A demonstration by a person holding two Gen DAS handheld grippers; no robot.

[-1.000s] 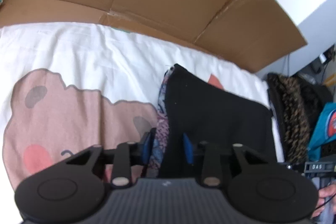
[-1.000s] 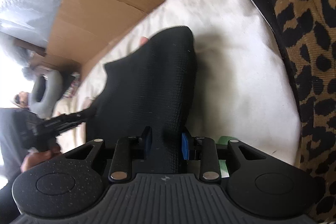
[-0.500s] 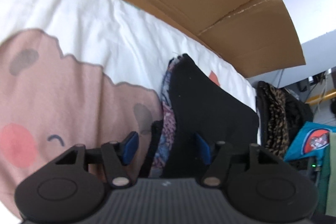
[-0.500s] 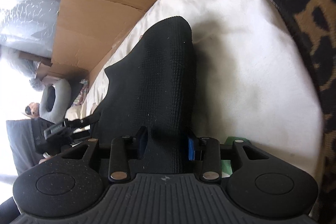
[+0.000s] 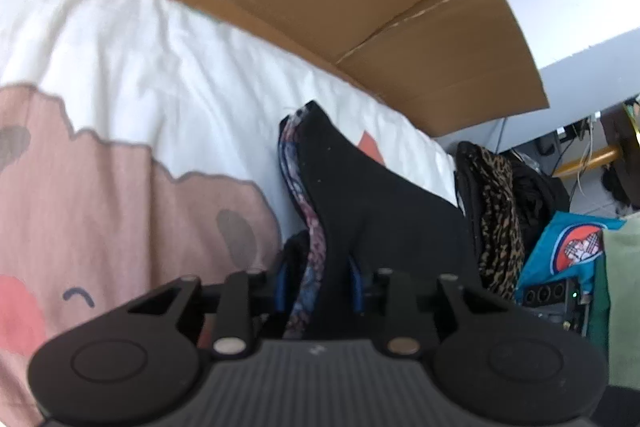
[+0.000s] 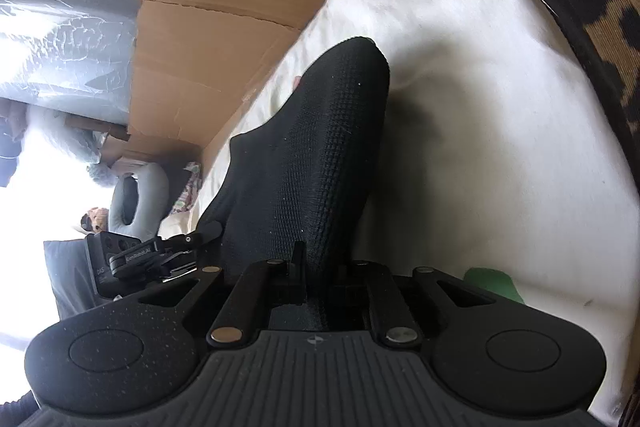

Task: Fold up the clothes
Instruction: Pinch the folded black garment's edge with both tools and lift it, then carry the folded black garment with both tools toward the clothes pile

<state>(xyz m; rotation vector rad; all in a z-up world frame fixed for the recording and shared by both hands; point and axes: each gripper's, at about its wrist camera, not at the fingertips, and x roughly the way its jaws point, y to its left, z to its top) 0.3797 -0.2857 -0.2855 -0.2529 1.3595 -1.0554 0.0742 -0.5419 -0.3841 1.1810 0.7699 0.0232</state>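
I've got the black garment [image 5: 372, 203] draped on the white sheet [image 5: 168, 67] w/ a patterned layer [image 5: 308, 227] tucked along its left edge. L gripper [image 5: 320, 281] is closing on that doubled edge, blue pads either side of the cloth, prob so both layers lift together. R gripper [image 6: 320, 275] is also closing, jaws nearly together and pinching the garment's near end [image 6: 316, 163], so the cloth stays taut between both for a fold.

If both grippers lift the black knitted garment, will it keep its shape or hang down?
The black knitted garment will probably sag between the grips: it already drapes in soft curves over the white sheet. Its open textured knit suggests some stretch. The patterned lining along its edge may slide out, since the layers look loose.
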